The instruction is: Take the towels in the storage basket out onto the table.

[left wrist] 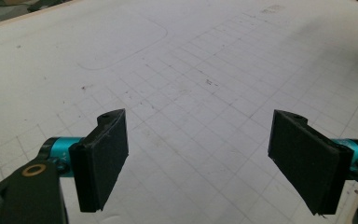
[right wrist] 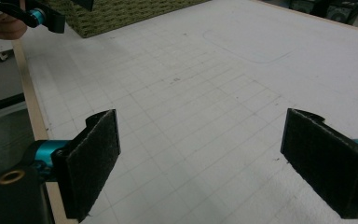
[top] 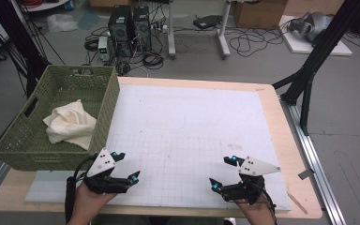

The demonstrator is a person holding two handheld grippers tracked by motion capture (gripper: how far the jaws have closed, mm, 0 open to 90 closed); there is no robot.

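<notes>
A cream cloth (top: 70, 123) lies crumpled inside a green woven basket (top: 21, 149) at the table's left edge. My left gripper (top: 127, 167) hovers just right of the basket's near corner, open, with nothing between its black pads (left wrist: 103, 156). My right gripper (top: 221, 172) stands open near the front right of the white gridded mat (top: 187, 126), its pads (right wrist: 93, 161) wide apart over bare mat. In the right gripper view the left gripper (right wrist: 51, 9) and a hand appear at the top left, beside the basket (right wrist: 121, 11).
The mat covers most of a wooden table (top: 290, 154). Beyond the far edge the floor holds computer towers (top: 129, 26), cables and a cardboard box (top: 260, 13). Black frame legs (top: 309, 70) stand at the right.
</notes>
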